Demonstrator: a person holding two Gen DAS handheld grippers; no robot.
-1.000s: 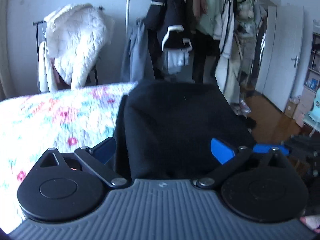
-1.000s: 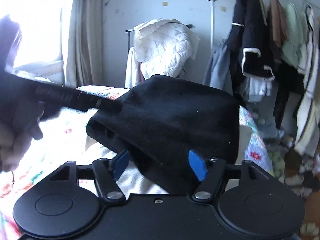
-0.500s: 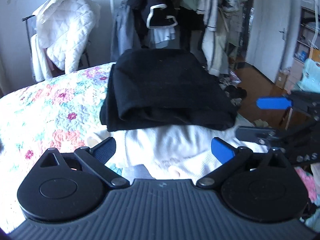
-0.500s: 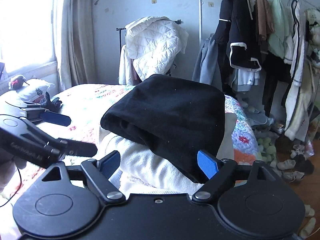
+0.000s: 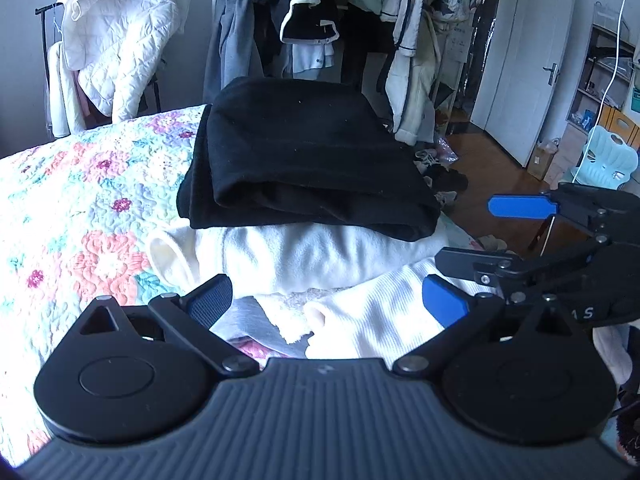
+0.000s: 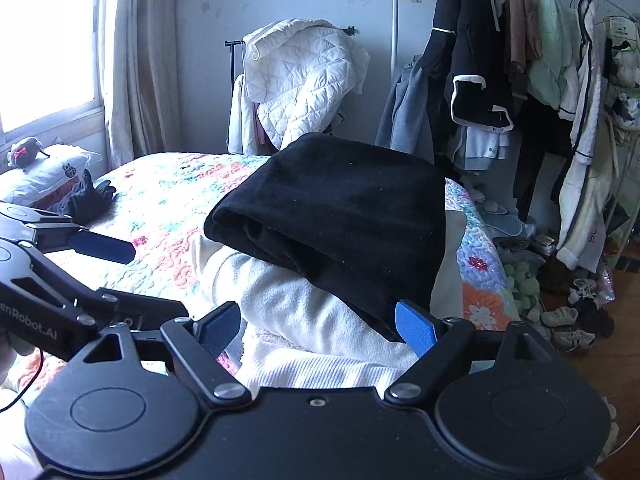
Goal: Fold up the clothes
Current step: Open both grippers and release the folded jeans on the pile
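Note:
A folded black garment (image 5: pixel 304 160) (image 6: pixel 344 216) lies on top of a stack of folded white clothes (image 5: pixel 320 252) (image 6: pixel 304 320) on the flowered bed quilt (image 5: pixel 80 200). My left gripper (image 5: pixel 326 300) is open just in front of the stack, nothing between its blue pads. My right gripper (image 6: pixel 318 326) is open too, its pads either side of the stack's near edge without pressing it. In the left wrist view the right gripper (image 5: pixel 496 232) shows at the right, jaws spread. In the right wrist view the left gripper (image 6: pixel 132 276) shows at the left, also spread.
A white quilted jacket (image 6: pixel 296 76) hangs on a rack behind the bed. A crowded clothes rail (image 6: pixel 520 60) stands at the right, with shoes (image 6: pixel 568 320) strewn on the wooden floor. A pillow with a small toy (image 6: pixel 28 152) lies by the window. A white door (image 5: pixel 520 60) is at the far right.
Both grippers have drawn back from the black garment, which filled the views a second ago and now rests on the white stack. The right jaws have spread wider.

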